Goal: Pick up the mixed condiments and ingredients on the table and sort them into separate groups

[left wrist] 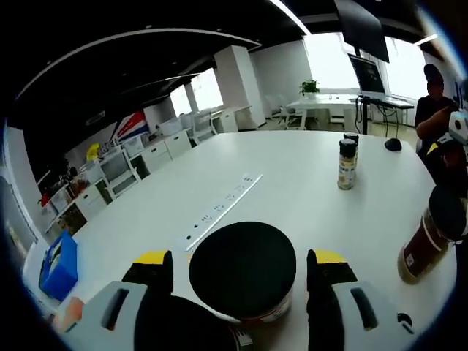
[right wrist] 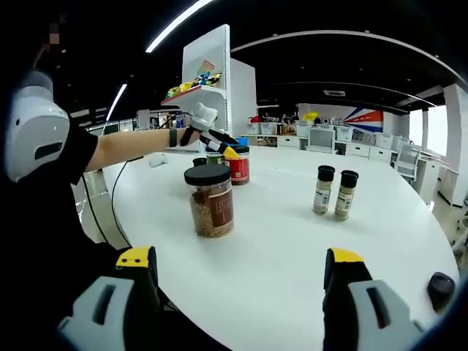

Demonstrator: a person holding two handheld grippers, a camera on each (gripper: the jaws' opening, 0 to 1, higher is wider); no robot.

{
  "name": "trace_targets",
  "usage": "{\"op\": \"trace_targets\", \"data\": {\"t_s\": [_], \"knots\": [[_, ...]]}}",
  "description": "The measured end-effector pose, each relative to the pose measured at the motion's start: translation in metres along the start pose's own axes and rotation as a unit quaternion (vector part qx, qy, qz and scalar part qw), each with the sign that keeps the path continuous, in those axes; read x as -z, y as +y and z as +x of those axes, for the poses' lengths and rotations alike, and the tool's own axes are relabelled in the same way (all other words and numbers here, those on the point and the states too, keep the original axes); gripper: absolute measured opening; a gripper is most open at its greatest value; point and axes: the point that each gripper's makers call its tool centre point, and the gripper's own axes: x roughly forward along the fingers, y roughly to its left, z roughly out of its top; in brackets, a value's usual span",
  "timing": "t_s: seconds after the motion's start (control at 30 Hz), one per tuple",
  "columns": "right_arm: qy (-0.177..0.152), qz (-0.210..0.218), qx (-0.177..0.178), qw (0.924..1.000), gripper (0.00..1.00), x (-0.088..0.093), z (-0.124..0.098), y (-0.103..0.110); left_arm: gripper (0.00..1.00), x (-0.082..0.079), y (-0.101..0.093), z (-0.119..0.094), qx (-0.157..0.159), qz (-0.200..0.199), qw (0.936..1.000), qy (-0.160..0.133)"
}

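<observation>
My left gripper (left wrist: 241, 257) is open, one jaw on each side of a black-lidded jar with a red label (left wrist: 243, 272), with small gaps to the lid. A second black lid (left wrist: 183, 325) sits nearer, at the bottom edge. In the right gripper view the same left gripper (right wrist: 219, 142) hovers over the red jar (right wrist: 238, 167), held by a person's outstretched arm. My right gripper (right wrist: 241, 263) is open above the table with nothing between its jaws. Ahead of it stand a brown-filled jar (right wrist: 210, 201) and two small spice shakers (right wrist: 322, 189).
The round white table (left wrist: 292, 183) carries a white power strip (left wrist: 219, 212), the two shakers (left wrist: 346, 164) and the brown jar (left wrist: 431, 234) at the right. A black mouse (right wrist: 440, 289) lies near the table's edge. A blue box (left wrist: 58, 267) sits off to the left.
</observation>
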Motion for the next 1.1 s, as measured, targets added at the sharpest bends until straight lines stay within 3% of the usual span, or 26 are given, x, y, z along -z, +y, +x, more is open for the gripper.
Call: {"op": "trace_targets", "data": {"t_s": [0.17,0.3,0.5,0.7,1.1], "knots": [[-0.002,0.002,0.0,1.0,0.92,0.001,-0.004,0.001,0.82,-0.024,0.007,-0.014,-0.014,-0.016,0.9988,-0.043],[-0.004,0.001,0.003,1.0,0.91,0.0,-0.007,0.0,0.95,-0.049,0.002,-0.035,0.008,-0.039,0.9955,-0.087],[-0.006,0.0,0.005,1.0,0.91,-0.001,-0.009,0.001,0.95,-0.057,-0.001,-0.076,0.012,-0.03,0.9946,-0.099],[-0.007,-0.003,0.003,1.0,0.91,-0.002,-0.009,0.004,0.95,-0.045,-0.015,-0.133,0.012,-0.03,0.9945,-0.1],[-0.003,-0.012,-0.017,0.9998,0.91,-0.006,0.005,0.013,0.95,-0.022,-0.061,-0.241,0.001,-0.042,0.9897,-0.137]]}}
